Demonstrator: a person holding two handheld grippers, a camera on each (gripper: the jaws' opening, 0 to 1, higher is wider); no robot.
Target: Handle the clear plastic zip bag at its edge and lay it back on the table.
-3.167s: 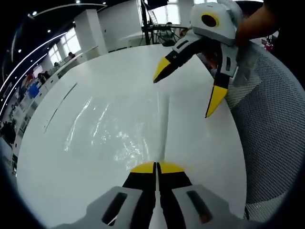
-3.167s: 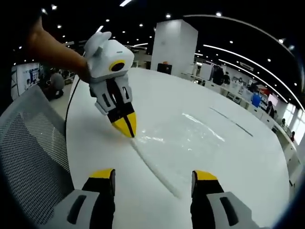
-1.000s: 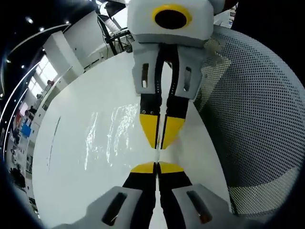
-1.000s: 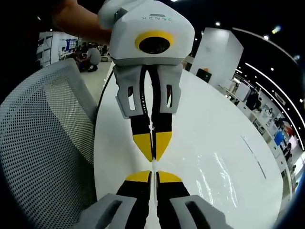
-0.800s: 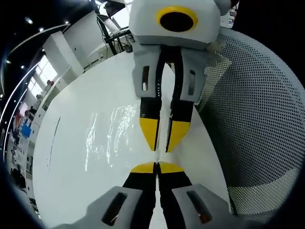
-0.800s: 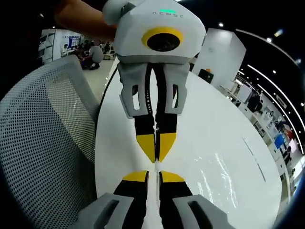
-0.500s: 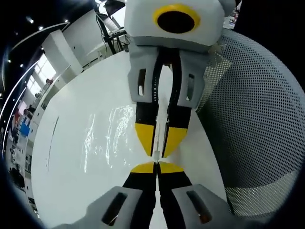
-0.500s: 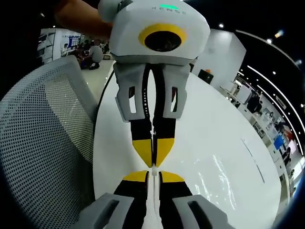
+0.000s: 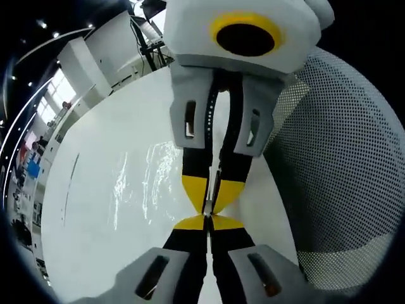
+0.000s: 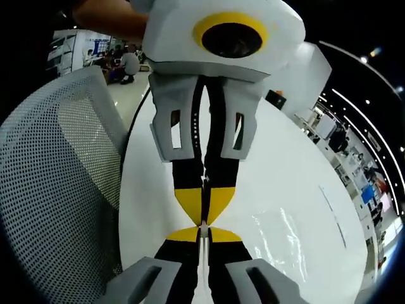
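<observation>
Since a moment ago my right gripper [image 9: 209,199] closes in, tip-to-tip with my left gripper [image 9: 207,223]; both pinch shut on the zip bag [image 9: 152,183] edge above the table [image 9: 95,240]. Next: lower it gently.

Your left gripper [image 9: 208,221] has two black jaws capped with yellow tips, set on pale grey mounts with dark oblong slots. Your right gripper [image 10: 202,233] is built alike: black jaws, yellow tips, grey slotted mounts at its base. Facing each one, the other carries a white housing above grey slotted brackets, with black jaw arms below. A bare forearm [image 10: 111,16] shows behind the left gripper's housing, without sleeve.
</observation>
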